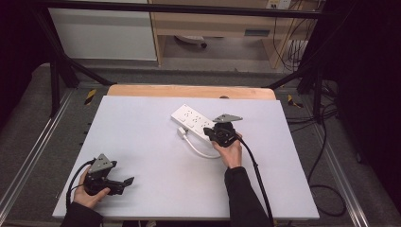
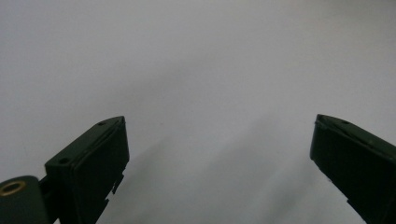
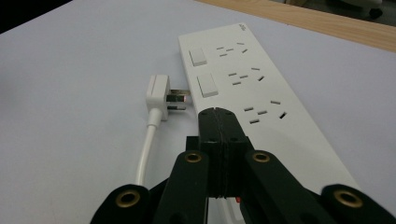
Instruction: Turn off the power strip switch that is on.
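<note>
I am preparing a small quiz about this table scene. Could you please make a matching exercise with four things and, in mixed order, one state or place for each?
Things:
1. left gripper
2. right gripper
3. plug
4. power strip

States:
a. jaws closed together
b. lies unplugged, prongs toward the strip's side
c. jaws wide apart over bare table
d. white, flat, two switches beside its sockets

Pairs: 1-c, 2-a, 3-b, 4-d

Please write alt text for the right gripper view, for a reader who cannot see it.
The right gripper, its black fingers closed together, rests over a white power strip on a pale table. A white plug on its cable lies beside the strip, prongs toward it.
</note>
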